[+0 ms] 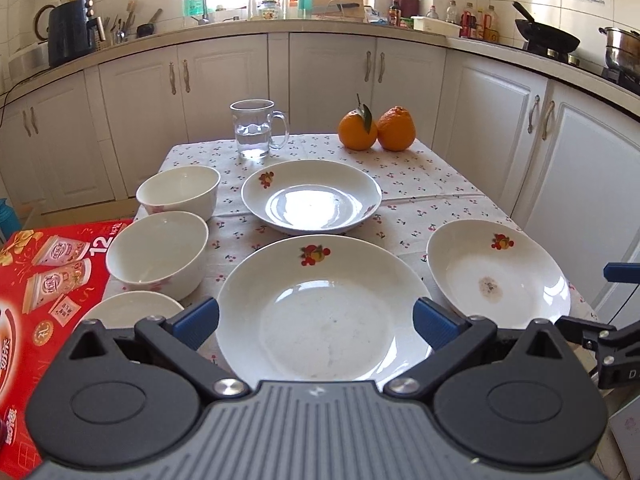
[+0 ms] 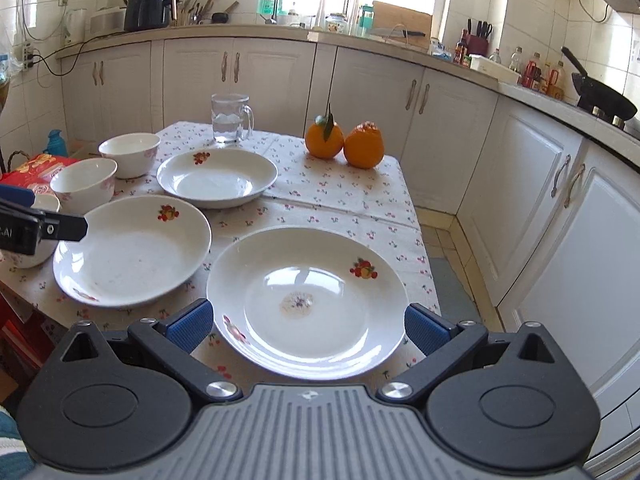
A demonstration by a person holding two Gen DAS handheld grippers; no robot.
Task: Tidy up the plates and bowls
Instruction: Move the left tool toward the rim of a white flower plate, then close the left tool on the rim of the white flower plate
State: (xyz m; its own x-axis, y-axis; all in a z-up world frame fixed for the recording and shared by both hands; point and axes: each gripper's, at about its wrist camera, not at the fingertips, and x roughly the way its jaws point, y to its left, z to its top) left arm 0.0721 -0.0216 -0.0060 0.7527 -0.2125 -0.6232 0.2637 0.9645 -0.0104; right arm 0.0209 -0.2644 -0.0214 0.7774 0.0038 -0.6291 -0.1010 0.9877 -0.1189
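Both grippers spread wide and empty, left gripper squared on the middle plate, right gripper on the stained plate, probably lining up rim grabs for stacking.

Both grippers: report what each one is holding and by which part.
Nothing is held. The left gripper is open above the near plate; the right gripper is open above the stained plate, touching neither.

The near table edge is crowded by plates and bowls. Open cloth is left behind the right plate, bounded by two oranges and a glass mug.
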